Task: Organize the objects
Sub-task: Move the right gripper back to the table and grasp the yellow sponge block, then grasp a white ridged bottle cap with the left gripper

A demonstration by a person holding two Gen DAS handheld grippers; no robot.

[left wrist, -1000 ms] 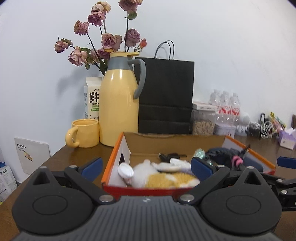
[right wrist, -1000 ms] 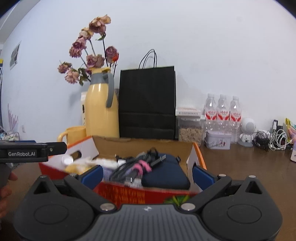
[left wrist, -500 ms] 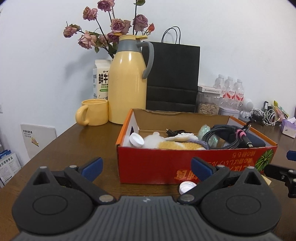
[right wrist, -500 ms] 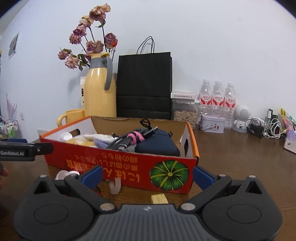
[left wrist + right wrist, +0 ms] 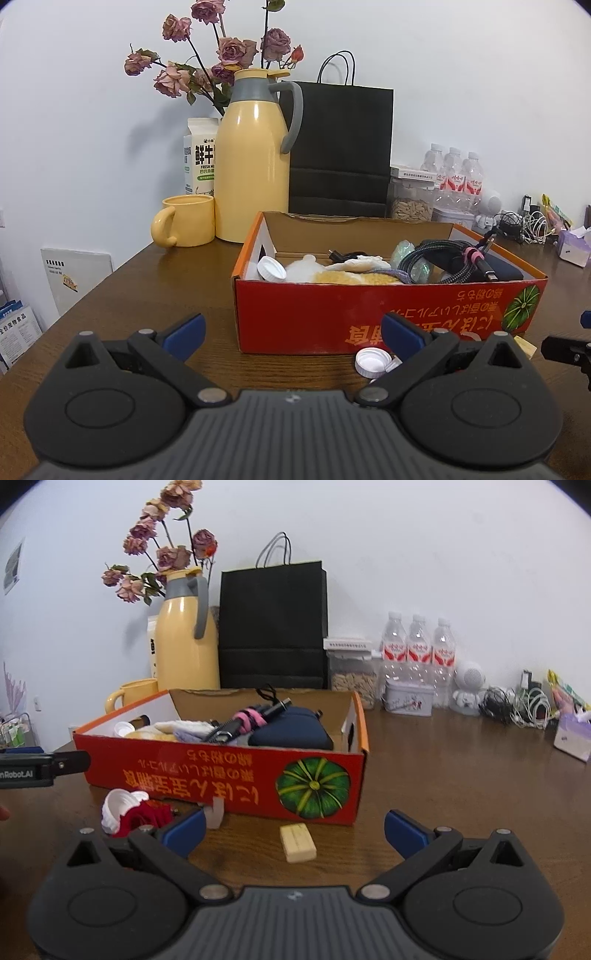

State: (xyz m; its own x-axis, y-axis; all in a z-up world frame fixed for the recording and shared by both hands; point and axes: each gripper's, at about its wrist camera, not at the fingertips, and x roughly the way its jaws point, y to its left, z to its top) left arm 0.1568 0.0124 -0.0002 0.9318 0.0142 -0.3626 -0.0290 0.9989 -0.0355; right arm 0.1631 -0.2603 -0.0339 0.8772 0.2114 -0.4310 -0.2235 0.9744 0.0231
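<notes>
A red cardboard box (image 5: 388, 310) (image 5: 229, 779) with a pumpkin picture stands on the brown table, holding a coiled cable (image 5: 443, 258), a dark blue pouch (image 5: 291, 731), cloths and a white cap. In front of it lie a white cap (image 5: 371, 362), a beige eraser-like block (image 5: 297, 842), a clear hook (image 5: 216, 812), and a white cap with a red item (image 5: 129, 812). My left gripper (image 5: 291, 328) is open and empty, short of the box. My right gripper (image 5: 295, 827) is open and empty, above the beige block.
Behind the box stand a yellow thermos (image 5: 253, 162) with dried roses, a yellow mug (image 5: 186, 225), a milk carton (image 5: 199, 155), a black paper bag (image 5: 273, 624), a seed jar, three water bottles (image 5: 417, 650), a tin and tangled cables (image 5: 517, 705).
Both grippers have pulled back and away from above the box; the box front and the small items lying before it have come into view. Both stayed open.
</notes>
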